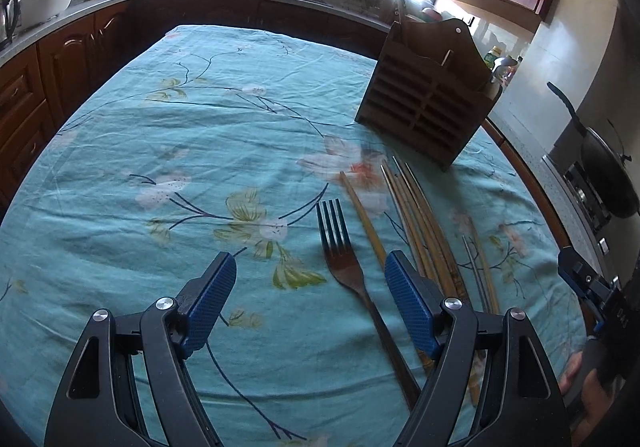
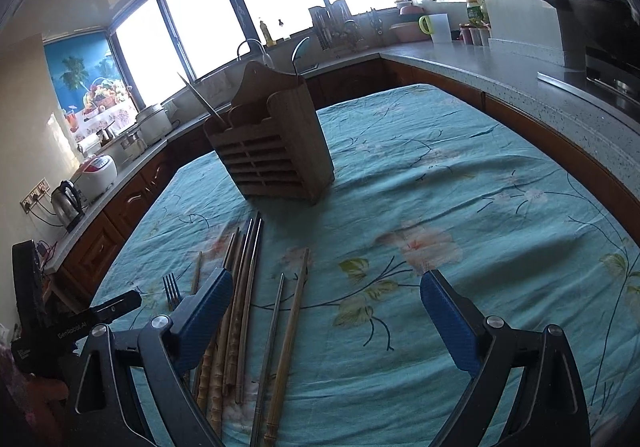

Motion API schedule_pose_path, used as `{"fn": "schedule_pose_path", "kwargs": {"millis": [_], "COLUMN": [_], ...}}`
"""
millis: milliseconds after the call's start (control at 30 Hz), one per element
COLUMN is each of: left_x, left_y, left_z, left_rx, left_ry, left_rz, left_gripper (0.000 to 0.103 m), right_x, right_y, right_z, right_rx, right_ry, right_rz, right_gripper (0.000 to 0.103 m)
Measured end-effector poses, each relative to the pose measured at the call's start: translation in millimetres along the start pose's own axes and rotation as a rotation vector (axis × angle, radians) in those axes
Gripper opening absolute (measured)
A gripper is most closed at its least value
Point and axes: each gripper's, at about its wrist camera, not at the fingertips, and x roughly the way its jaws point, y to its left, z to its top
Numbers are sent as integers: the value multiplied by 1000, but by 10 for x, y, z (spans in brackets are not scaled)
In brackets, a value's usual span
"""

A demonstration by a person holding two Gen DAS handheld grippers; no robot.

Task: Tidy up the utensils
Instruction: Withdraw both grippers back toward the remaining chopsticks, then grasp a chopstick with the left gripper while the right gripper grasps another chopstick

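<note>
Left gripper (image 1: 310,279): jaws spread wide, nothing between the blue ribbed pads, above the teal floral tablecloth (image 1: 160,151). A dark fork (image 1: 346,267), four straight tines, flat handle, lies lower centre of the frame. Just right of it lie slender chopsticks (image 1: 416,223), wood, knobbly bamboo and metal. The slatted wooden holder (image 1: 428,99) stands upright, upper right. Right gripper (image 2: 326,297): jaws likewise spread and empty, with the chopsticks at lower left of its frame.
</note>
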Motion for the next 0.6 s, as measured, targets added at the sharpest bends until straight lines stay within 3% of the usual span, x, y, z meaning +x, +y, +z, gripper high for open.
{"fn": "schedule_pose_path", "kwargs": {"millis": [400, 600], "left_x": [105, 246], "left_y": [-13, -25], "left_z": [61, 126], "left_rx": [0, 2], "left_ry": [18, 50], "left_rz": [10, 9], "left_gripper": [78, 78], "right_x": [194, 397], "right_y": [162, 214], "right_z": [-45, 6], "right_rx": [-48, -64], "right_ry": [60, 119], "right_rz": [-11, -10], "right_gripper": [94, 72]}}
